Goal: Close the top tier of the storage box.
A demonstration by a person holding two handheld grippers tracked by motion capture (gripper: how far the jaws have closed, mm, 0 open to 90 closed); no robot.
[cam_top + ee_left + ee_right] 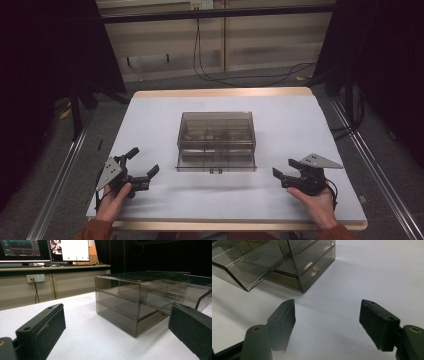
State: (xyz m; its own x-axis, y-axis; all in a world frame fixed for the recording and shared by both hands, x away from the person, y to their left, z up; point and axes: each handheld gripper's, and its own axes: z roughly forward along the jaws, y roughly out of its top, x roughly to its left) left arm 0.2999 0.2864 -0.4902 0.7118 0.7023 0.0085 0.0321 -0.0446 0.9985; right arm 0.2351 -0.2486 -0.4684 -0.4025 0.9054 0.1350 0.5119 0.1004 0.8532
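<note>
Left tongs: lower left of the high view, jaws spread wide, nothing between them, held just above the counter in the person's left hand. In the left gripper view the two black pads frame bare white surface, with the box beyond them toward the right of the frame.

Right tongs: lower right of the high view, jaws likewise apart and empty, gripped by the right hand, grey three-cornered plate on top. The right gripper view shows both pads parted over bare counter, the box's near corner in the upper left of the frame.

Smoked clear drawer box: centre of the high view, between the two tongs and farther up the frame than both. Its long side runs left to right across the frame. The bottom drawer sticks out toward the lower edge of the frame, a small handle at the middle of its front lip. Divided compartments show through the lid; contents too dim to tell.

Key relation: the drawer front faces the person, squarely between the tongs, well apart from each. Neither is clearly nearer; the right looks about level with the drawer lip, the left sits a little lower in the frame. Judgement: either tongs must travel inward toward centre frame to reach the handle, approaching from the open front, not from the box's side walls.
</note>
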